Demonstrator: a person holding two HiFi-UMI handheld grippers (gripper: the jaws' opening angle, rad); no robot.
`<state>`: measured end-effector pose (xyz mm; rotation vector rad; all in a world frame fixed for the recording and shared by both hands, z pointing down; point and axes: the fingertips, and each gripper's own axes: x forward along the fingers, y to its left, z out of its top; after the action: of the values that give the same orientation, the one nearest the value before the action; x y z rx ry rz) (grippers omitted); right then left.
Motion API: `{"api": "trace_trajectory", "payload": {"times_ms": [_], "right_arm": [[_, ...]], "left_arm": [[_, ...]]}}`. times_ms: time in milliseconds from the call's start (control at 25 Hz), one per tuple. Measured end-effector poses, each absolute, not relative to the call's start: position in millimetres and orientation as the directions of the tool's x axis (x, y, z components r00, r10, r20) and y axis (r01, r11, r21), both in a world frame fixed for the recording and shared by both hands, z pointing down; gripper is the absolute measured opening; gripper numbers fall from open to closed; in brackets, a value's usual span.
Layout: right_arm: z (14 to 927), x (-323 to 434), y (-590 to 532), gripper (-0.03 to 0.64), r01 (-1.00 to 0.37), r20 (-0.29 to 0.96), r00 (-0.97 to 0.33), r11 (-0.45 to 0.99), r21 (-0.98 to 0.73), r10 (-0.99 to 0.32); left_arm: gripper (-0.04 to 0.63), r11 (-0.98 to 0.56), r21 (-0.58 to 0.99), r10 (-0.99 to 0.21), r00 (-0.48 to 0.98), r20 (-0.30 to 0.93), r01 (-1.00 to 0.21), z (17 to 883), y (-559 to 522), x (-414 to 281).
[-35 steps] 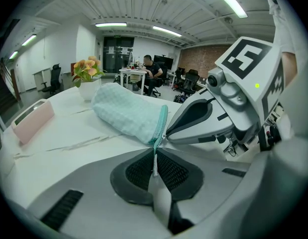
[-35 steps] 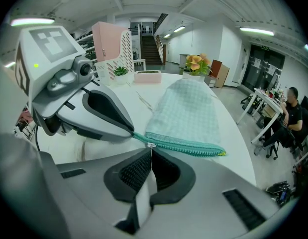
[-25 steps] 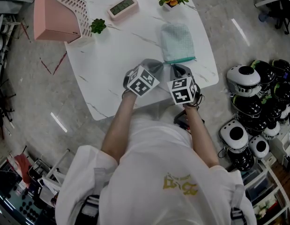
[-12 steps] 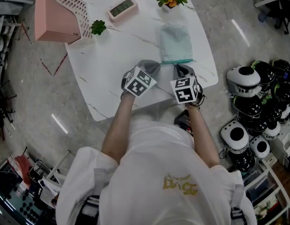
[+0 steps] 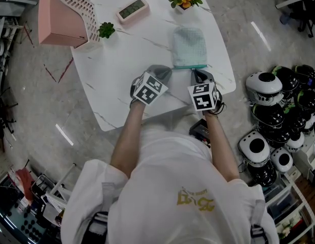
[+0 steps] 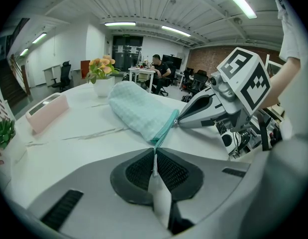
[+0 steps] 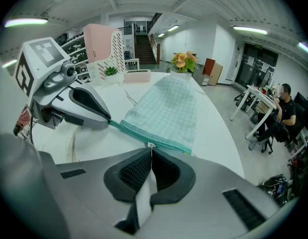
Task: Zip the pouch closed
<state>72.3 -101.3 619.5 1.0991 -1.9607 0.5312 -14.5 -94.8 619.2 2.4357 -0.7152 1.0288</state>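
While the pale green checked fabric pouch [image 5: 189,46] lies on the white marbled table [image 5: 121,65], left gripper [image 6: 154,158] pinched on its teal zipper end [image 6: 166,128], right gripper [image 7: 150,151] clamped on the metal zipper pull [image 7: 151,145].

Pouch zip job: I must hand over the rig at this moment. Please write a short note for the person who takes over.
Left gripper: shut on the end of the zip, holding the pouch in place.
Right gripper: shut on the pull.
Pouch: lies flat on the table, zip edge towards the person.
Done: both grips are set; the zip between the two grippers looks closed.
Left: a short stretch of zip shows beyond the pull. Probably draw the pull along it to the far end, then open both grippers.
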Motion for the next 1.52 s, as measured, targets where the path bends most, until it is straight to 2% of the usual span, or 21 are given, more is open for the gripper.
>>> {"api": "trace_trajectory", "payload": {"times_ms": [800,1080,1240,1320,1520], "right_arm": [[621.7,106.7,-105.9,0.018,-0.885,0.821,-0.238,0.464,0.037,-0.519],[617.6,109.1,-108.3,0.043,-0.903,0.814,-0.246,0.429,0.005,-0.527],[603.4,110.3,-108.7,0.051,-0.909,0.796,-0.246,0.417,0.008,-0.553],[595.7,109.8,-107.3,0.058,-0.916,0.787,-0.254,0.4,-0.009,-0.563],[569.8,113.1,-101.0,0.049,-0.946,0.734,-0.259,0.316,-0.063,-0.627]], "left_arm": [[0.037,-0.775,0.171,-0.303,0.595,0.744,-0.608,617.5,-99.2,-22.6],[0.042,-0.765,0.155,-0.333,0.589,0.736,-0.625,614.3,-104.1,-27.3],[0.148,-0.73,0.212,-0.331,0.607,0.723,-0.65,613.1,-106.1,-32.3],[0.177,-0.712,0.234,-0.344,0.619,0.706,-0.662,607.0,-107.6,-33.8],[0.155,-0.686,0.235,-0.438,0.649,0.622,-0.688,571.5,-112.2,-33.2]]}}
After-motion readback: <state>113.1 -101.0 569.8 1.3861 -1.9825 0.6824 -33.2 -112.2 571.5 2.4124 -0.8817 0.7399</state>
